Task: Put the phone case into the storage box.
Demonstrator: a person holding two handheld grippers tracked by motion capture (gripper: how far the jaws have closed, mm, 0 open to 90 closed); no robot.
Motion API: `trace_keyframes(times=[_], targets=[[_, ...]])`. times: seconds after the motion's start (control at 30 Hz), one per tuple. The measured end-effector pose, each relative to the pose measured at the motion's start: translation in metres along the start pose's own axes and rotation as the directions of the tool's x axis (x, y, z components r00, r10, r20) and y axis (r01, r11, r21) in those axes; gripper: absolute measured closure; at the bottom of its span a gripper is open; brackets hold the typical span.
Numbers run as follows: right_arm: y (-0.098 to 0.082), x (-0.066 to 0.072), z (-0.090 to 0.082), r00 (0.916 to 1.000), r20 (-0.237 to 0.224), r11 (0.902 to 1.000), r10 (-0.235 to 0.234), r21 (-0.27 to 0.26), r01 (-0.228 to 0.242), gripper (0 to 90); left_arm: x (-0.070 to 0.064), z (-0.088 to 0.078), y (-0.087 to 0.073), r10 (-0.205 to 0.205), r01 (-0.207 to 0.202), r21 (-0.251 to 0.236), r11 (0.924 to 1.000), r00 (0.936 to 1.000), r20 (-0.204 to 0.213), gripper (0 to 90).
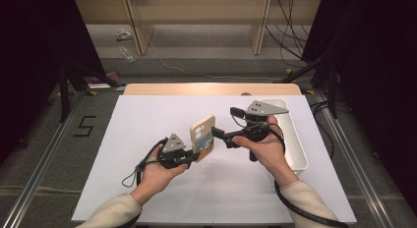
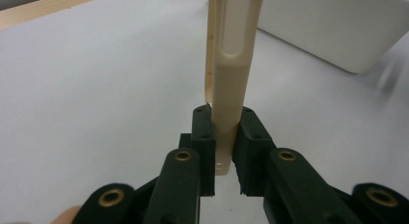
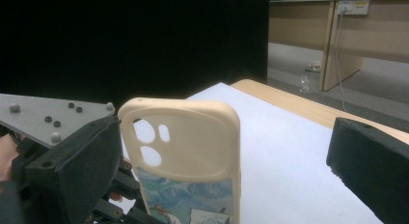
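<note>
Left gripper clamps the phone case upright; right gripper jaws spread beside it, above the white table.

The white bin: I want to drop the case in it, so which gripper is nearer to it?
Right. The right gripper is held just beside the white bin, its hand next to the bin's wall. The left gripper, clamped on the phone case, is farther toward the table's middle.

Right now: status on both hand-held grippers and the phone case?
Left hand-held gripper shut on phone case, held upright off the table. Right hand-held gripper open around the case, pads clear. White bin off to the side, nothing blocking.
</note>
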State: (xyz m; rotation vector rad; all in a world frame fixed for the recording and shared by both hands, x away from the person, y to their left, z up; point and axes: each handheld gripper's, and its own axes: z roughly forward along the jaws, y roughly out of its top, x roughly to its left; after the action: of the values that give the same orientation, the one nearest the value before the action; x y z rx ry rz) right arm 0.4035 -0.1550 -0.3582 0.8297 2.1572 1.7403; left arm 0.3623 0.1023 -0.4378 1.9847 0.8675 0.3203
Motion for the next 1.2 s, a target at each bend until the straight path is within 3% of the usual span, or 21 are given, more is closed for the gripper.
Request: trace_keyframes(times=[0.57, 1.2], targets=[[-0.002, -0.002, 0.001, 0.9997, 0.017, 0.9999, 0.016, -0.004, -0.016, 0.3, 0.009, 0.003, -0.001, -0.050, 0.050, 0.006, 0.9987, 0.9972, -0.055, 79.6], [-0.005, -0.005, 0.003, 0.9989, 0.023, 0.9992, 0.040, -0.008, -0.040, 0.3, 0.006, 0.012, 0.003, -0.055, 0.056, 0.010, 0.9984, 0.9970, -0.055, 79.7]])
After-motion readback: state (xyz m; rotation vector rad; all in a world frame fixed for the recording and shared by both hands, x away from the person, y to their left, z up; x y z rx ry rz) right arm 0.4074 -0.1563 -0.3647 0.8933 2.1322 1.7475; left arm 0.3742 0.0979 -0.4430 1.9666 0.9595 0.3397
